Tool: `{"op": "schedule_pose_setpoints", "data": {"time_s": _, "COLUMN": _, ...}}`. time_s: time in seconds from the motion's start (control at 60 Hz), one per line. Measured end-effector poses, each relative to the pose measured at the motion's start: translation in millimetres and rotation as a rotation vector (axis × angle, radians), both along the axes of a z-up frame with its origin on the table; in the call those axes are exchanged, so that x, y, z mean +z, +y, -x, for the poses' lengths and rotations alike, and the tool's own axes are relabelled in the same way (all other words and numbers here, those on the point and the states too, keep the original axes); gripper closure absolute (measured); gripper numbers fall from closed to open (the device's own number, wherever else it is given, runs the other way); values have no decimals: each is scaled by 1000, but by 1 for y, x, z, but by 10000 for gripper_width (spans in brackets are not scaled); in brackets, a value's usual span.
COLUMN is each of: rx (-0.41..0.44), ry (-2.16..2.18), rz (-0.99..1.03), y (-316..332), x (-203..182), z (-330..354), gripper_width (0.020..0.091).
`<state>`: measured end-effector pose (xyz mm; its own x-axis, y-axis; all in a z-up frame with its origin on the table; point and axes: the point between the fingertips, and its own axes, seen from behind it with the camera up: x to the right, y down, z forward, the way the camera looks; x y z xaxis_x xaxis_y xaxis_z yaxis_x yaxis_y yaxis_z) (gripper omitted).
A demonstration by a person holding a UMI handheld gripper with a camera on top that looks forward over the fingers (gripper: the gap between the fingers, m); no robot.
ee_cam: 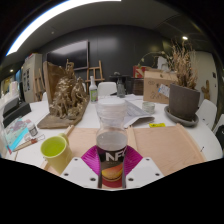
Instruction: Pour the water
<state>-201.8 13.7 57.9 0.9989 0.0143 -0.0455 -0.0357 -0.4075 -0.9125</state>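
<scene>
White table (190,150) bears a green cup (53,148) and a wooden board (165,143)

I am looking across a white bench (190,135) that is carrying plenty of clutter. A wooden model (68,98) is standing toward the left, a dark planter of dry stems (184,95) toward the right. Behind them a dark wall (120,45) is closing the room, and a bright strip light (45,22) is glowing overhead.

My gripper (112,170) held a clear, glossy plastic cup (112,155); the smooth green bowl (53,148) looked plastic, and the mats (170,145) matt cork.
</scene>
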Motion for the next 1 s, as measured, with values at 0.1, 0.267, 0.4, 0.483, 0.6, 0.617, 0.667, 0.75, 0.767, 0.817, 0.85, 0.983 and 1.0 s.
{"op": "schedule_pose_setpoints", "data": {"time_s": 0.1, "rx": -1, "ry": -5, "rz": -21, "y": -2, "x": 1, "z": 0, "gripper_width": 781}}
{"op": "schedule_pose_setpoints", "data": {"time_s": 0.267, "rx": -22, "ry": -15, "rz": 23, "y": -15, "x": -3, "z": -4, "gripper_width": 551}}
{"op": "schedule_pose_setpoints", "data": {"time_s": 0.4, "rx": -106, "ry": 21, "rz": 53, "y": -45, "x": 17, "z": -11, "gripper_width": 250}}
{"op": "schedule_pose_setpoints", "data": {"time_s": 0.483, "rx": -133, "ry": -2, "rz": 45, "y": -77, "x": 45, "z": -4, "gripper_width": 251}}
{"op": "schedule_pose_setpoints", "data": {"time_s": 0.6, "rx": -152, "ry": -13, "rz": 87, "y": -138, "x": 80, "z": 16, "gripper_width": 250}}
{"op": "schedule_pose_setpoints", "data": {"time_s": 0.617, "rx": -155, "ry": -13, "rz": 90, "y": -147, "x": 85, "z": 20, "gripper_width": 250}}
{"op": "schedule_pose_setpoints", "data": {"time_s": 0.667, "rx": -152, "ry": -14, "rz": 86, "y": -170, "x": 103, "z": 34, "gripper_width": 249}}
{"op": "schedule_pose_setpoints", "data": {"time_s": 0.75, "rx": -130, "ry": -24, "rz": 81, "y": -207, "x": 128, "z": 58, "gripper_width": 244}}
{"op": "schedule_pose_setpoints", "data": {"time_s": 0.767, "rx": -129, "ry": -26, "rz": 81, "y": -214, "x": 133, "z": 62, "gripper_width": 244}}
{"op": "schedule_pose_setpoints", "data": {"time_s": 0.817, "rx": -130, "ry": -33, "rz": 82, "y": -231, "x": 147, "z": 73, "gripper_width": 243}}
{"op": "schedule_pose_setpoints", "data": {"time_s": 0.85, "rx": -132, "ry": -37, "rz": 76, "y": -242, "x": 157, "z": 79, "gripper_width": 245}}
{"op": "schedule_pose_setpoints", "data": {"time_s": 0.983, "rx": -145, "ry": -72, "rz": 51, "y": -270, "x": 188, "z": 93, "gripper_width": 244}}
{"op": "schedule_pose_setpoints", "data": {"time_s": 1.0, "rx": -148, "ry": -79, "rz": 47, "y": -273, "x": 191, "z": 93, "gripper_width": 242}}
